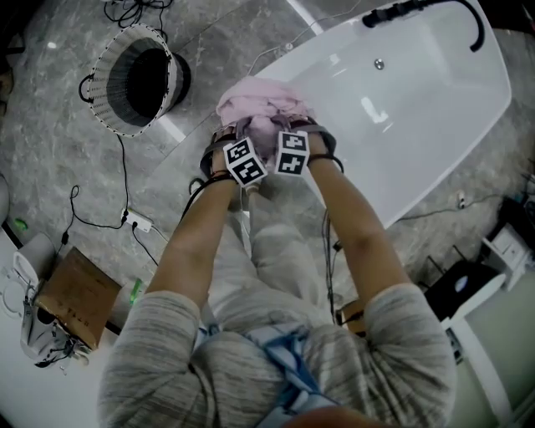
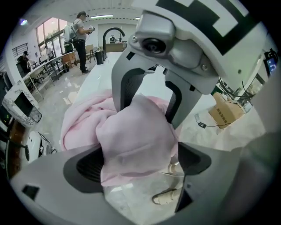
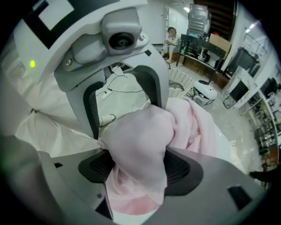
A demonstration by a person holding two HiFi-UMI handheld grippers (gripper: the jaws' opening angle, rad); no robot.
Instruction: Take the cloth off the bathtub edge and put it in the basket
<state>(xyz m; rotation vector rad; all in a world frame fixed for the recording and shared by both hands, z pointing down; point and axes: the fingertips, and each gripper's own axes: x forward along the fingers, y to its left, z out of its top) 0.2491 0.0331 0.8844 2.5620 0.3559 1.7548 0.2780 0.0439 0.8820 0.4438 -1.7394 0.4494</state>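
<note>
The pink cloth [image 1: 259, 104] lies bunched on the near end of the white bathtub [image 1: 418, 109], on its rim. Both grippers are side by side on it. A fold of the cloth [image 2: 131, 136] fills the gap of my left gripper [image 2: 140, 162], whose jaws stand wide and do not squeeze it. My right gripper [image 3: 136, 165] has its pads pressed on a thick fold of the cloth [image 3: 136, 136], which bulges above them. In the head view the left gripper [image 1: 230, 138] and the right gripper [image 1: 305, 125] reach into the cloth. The round basket [image 1: 138, 79] stands on the floor to the left.
A black tap [image 1: 418, 10] sits at the tub's far end. Cables and a power strip [image 1: 138, 221] lie on the marble floor to the left, near a cardboard box [image 1: 75, 297]. People stand far off in the room in both gripper views.
</note>
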